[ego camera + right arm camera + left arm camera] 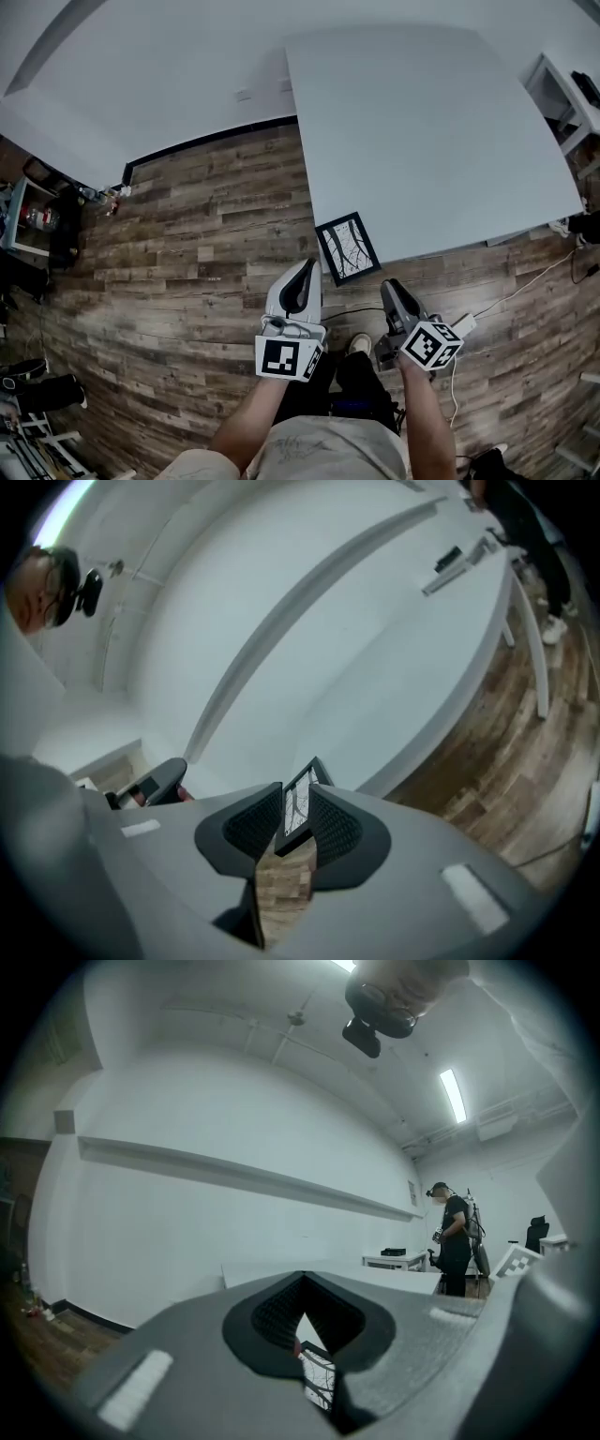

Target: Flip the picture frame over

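Observation:
A black-framed picture with a branch drawing lies face up on the near left corner of the white table, slightly over the edge. My left gripper hovers over the floor just left of and below that corner, its tips touching and nothing held. My right gripper sits to the right of the frame, just off the table's near edge, with a narrow slit between its jaws. The frame shows through the left gripper. The frame also shows beyond the right gripper.
Wood-plank floor lies left of and in front of the table. A white cable runs across the floor at the right. White shelving stands far right, dark clutter far left. A person stands across the room.

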